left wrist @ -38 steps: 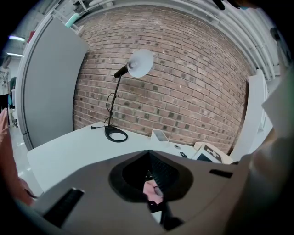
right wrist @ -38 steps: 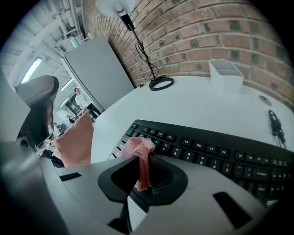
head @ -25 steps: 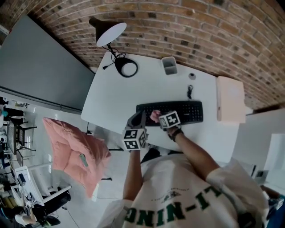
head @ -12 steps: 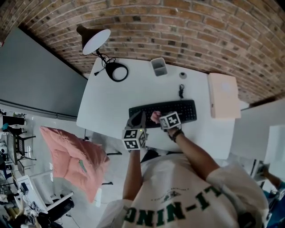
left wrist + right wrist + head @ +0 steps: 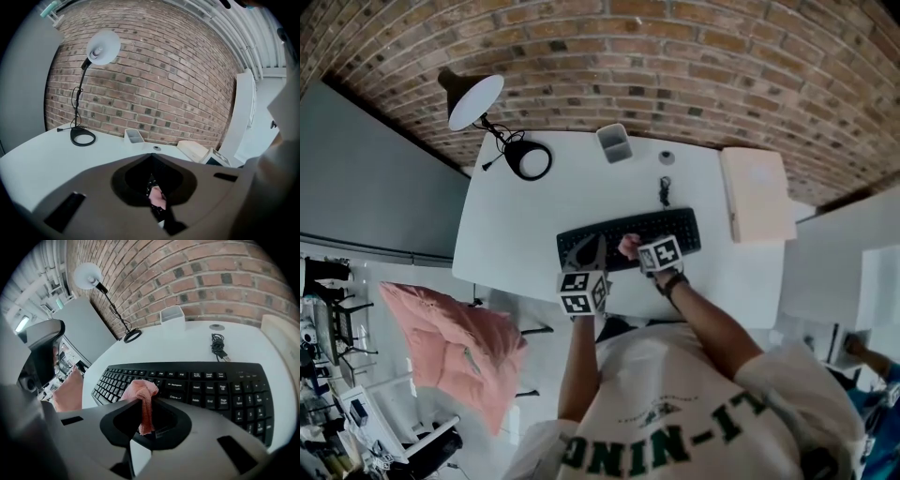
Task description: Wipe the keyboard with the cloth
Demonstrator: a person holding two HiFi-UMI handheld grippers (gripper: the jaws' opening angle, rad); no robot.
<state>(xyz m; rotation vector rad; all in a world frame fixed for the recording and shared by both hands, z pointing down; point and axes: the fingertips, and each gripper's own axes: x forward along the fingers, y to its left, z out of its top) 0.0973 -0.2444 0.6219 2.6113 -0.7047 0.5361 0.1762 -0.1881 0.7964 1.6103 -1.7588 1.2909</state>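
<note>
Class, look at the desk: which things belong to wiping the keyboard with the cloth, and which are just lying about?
For the job: keyboard; pink cloth; right hand-held gripper, shut on the cloth.

Lying about: desk lamp; grey tray; coiled cable; beige box; pink cushion on the floor.

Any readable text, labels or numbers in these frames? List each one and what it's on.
"Delete", "End": keys on the keyboard, right gripper view.
"7", "4": its number-pad keys.
Other key legends: too small or blurred to read.
Shirt: green block letters, upside down and cut off, not readable whole.
Cubes: square marker patterns only, no text.
</note>
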